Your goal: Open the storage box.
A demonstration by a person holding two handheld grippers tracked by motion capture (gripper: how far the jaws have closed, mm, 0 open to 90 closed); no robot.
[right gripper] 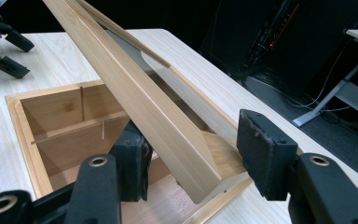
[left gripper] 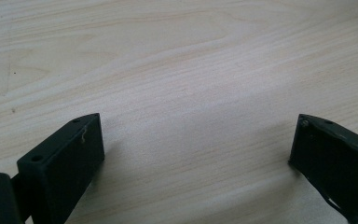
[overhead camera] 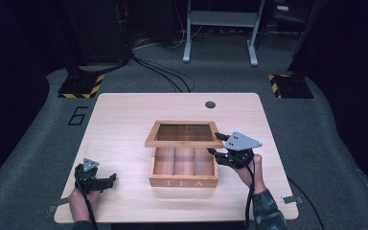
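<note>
Wooden tea box [overhead camera: 184,175] sits approx mid-desk, a bit toward the near edge, "TEA" on its front wall facing the person. Inside: compartments split by thin wood dividers [right gripper: 81,126]. Lid [overhead camera: 184,133] is raised at the box's far side, framed w/ a see-through pane, tilted up.

Right gripper [overhead camera: 219,144] is at the lid's right front corner, w/ the person's right hand [overhead camera: 247,172] behind it, nr the desk's right edge. In the right gripper view the lid's corner [right gripper: 200,163] lies between the two padded jaws: left pad is against or v. close to the lid's underside, right pad just beside the corner's end; can't tell if it presses. Jaws drawn in close round the wood, clenched on the lid as far as can be seen.

Left gripper [overhead camera: 106,182] rests nr the desk's near-left corner, well apart from the box, left hand [overhead camera: 81,199] at the near edge. Left gripper view: jaws spread wide, released, bare desk [left gripper: 182,84] between them.
</note>
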